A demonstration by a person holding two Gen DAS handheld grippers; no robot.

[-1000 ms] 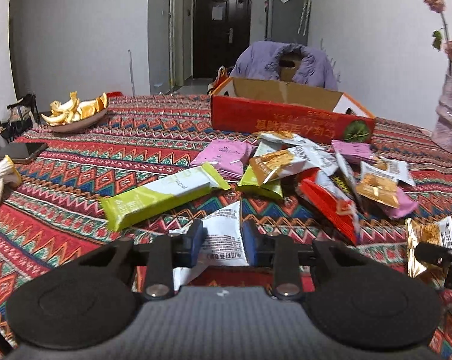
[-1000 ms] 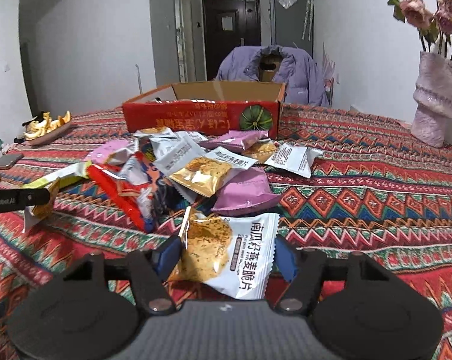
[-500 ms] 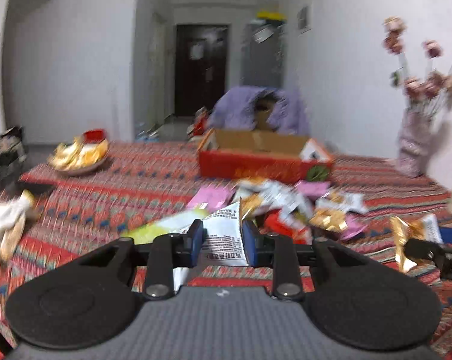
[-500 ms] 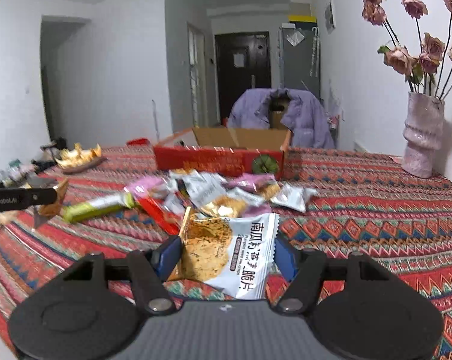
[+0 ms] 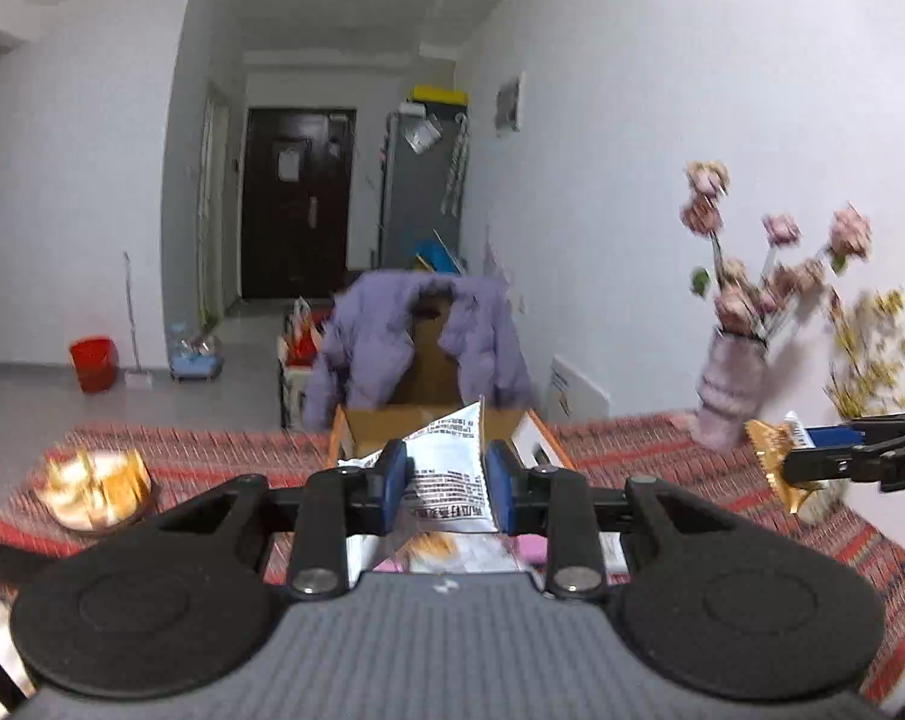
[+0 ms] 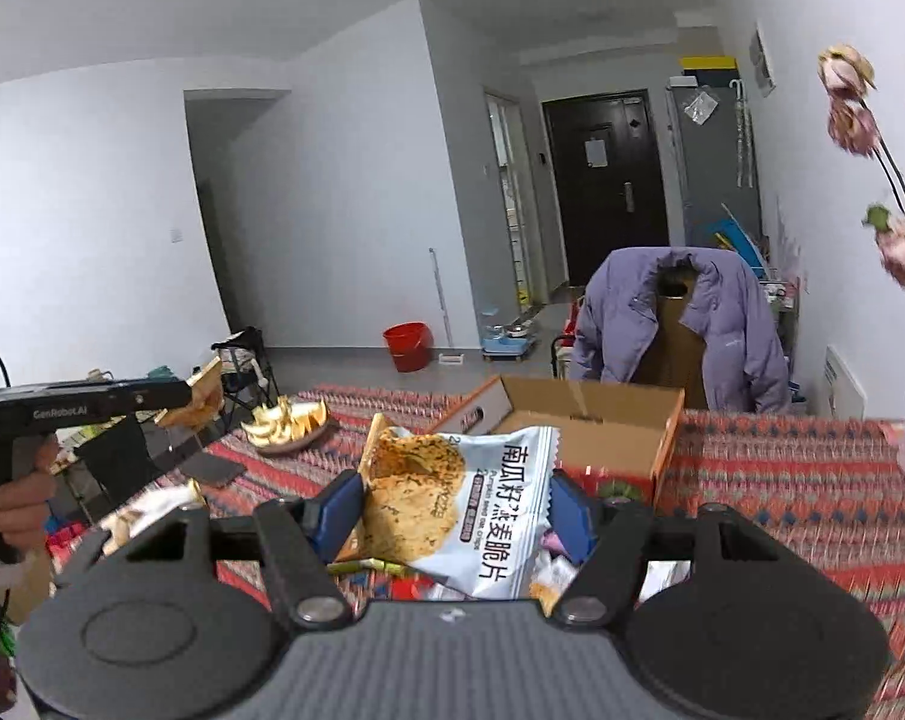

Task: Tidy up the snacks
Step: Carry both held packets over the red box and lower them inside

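From the left wrist, the left claw [image 5: 445, 489] pinches a white printed packet [image 5: 449, 468] between its blue pads, held above the patterned tabletop [image 5: 224, 450] in front of the cardboard box [image 5: 392, 423]; the right claw [image 5: 812, 456] shows at the right edge with a gold packet. From the right wrist, the right claw [image 6: 452, 510] pinches a pumpkin crisp packet [image 6: 452, 498] above the loose snacks [image 6: 548, 576], just short of the open box [image 6: 596, 426]; the left claw [image 6: 194, 399] hangs at the left.
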